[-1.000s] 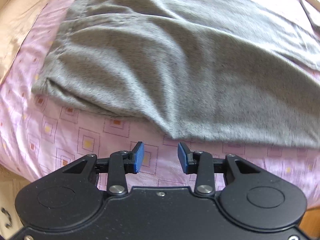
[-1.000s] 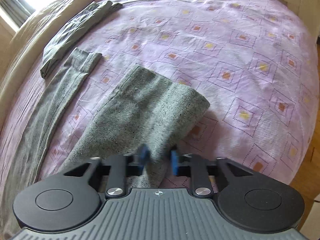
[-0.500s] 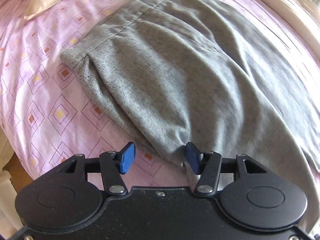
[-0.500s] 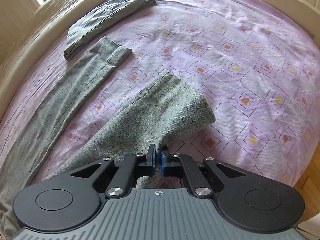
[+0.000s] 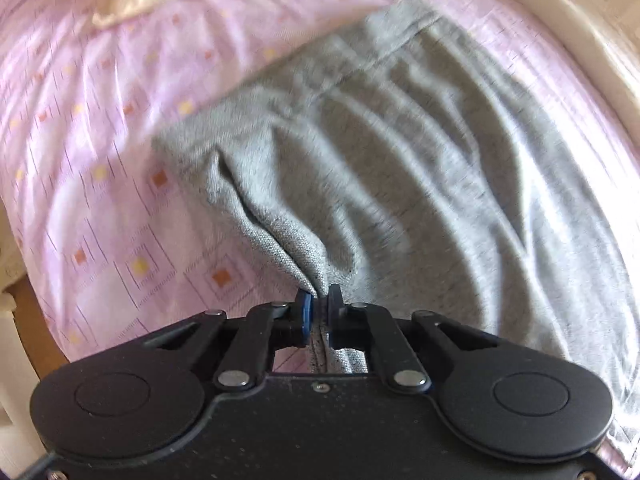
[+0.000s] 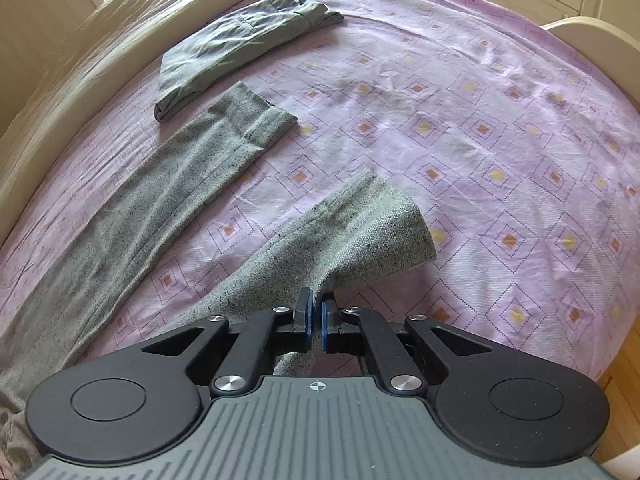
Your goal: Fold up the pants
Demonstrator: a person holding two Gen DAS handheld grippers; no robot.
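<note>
Grey knit pants lie spread on a pink patterned bed sheet. In the left wrist view the waist end of the pants (image 5: pixel 400 168) fills the middle, and my left gripper (image 5: pixel 318 308) is shut on a pinched fold at its near edge, lifting it. In the right wrist view the near leg (image 6: pixel 352 232) ends in a cuff that curls up, and my right gripper (image 6: pixel 315 314) is shut on that leg's edge. The far leg (image 6: pixel 168 184) lies flat to the left.
A folded grey-green garment (image 6: pixel 240 44) lies at the far side of the bed. A cream duvet (image 6: pixel 72 60) runs along the left. A pale headboard or footboard (image 6: pixel 592 36) and white drawers stand at the far right. A cream pillow (image 5: pixel 132 4) lies beyond the waistband.
My left gripper moved in to the waist edge and closed on the fabric, pulling it up. My right gripper closed on the near leg and has lifted it slightly.
</note>
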